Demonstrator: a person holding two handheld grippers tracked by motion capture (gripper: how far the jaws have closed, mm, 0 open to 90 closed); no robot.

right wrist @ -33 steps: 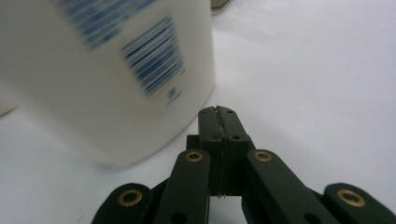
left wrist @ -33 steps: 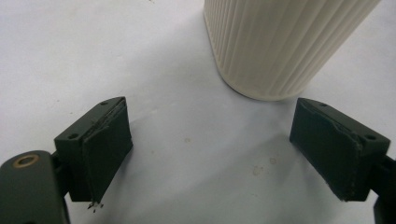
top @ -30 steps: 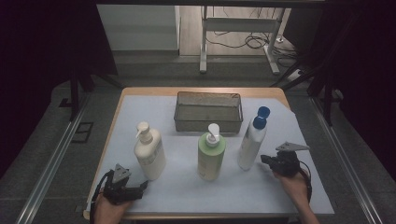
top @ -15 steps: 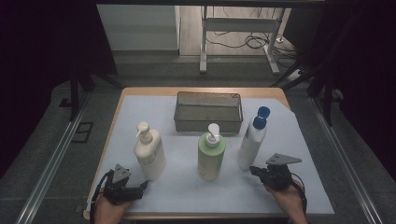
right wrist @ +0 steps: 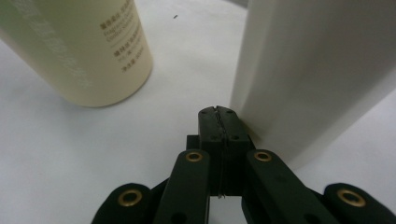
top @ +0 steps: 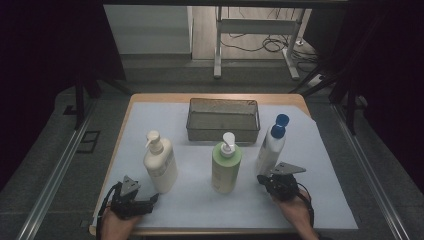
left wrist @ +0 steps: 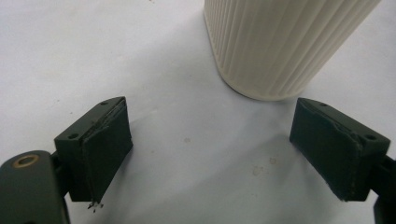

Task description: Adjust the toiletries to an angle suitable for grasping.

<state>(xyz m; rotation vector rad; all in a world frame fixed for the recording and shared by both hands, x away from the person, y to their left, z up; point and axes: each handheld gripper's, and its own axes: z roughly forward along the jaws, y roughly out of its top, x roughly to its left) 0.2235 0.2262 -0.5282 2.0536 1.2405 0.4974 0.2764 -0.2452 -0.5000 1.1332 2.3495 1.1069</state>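
Bottles stand before a wire basket (top: 223,120) (likely their destination); left claw (left wrist: 210,154) gapes at the cream bottle (left wrist: 280,42), right claw (right wrist: 218,123) pressed together.

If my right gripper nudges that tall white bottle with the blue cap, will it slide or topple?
The blue-capped white bottle is tall and narrow, so a high push would probably tip it. The closed right gripper sits near its base; a low nudge more likely slides it on the white sheet. Its fill is unknowable.
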